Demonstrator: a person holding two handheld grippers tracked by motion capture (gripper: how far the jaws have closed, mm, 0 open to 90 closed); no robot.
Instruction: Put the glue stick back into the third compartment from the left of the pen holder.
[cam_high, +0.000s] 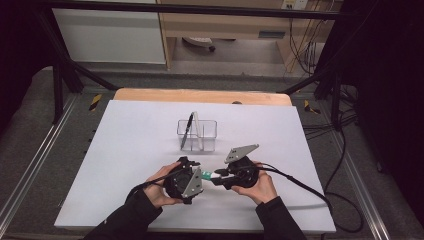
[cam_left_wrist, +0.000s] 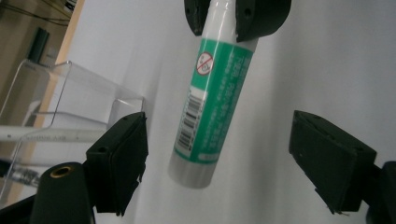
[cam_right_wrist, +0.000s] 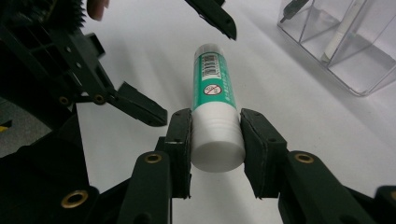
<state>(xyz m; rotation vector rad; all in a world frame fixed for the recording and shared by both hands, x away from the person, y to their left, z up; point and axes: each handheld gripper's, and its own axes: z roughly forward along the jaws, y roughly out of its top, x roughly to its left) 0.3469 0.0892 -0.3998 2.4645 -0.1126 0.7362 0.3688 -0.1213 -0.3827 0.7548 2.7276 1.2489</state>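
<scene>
glue stick (cam_left_wrist: 212, 98) bears a barcode and a red prohibition sign.

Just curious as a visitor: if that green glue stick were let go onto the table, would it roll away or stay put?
The glue stick is a smooth round tube, so lying flat it would probably roll. It looks stiff: the right hand-held gripper clamps its white cap without denting it. Its glossy plastic may be somewhat slippery.
</scene>
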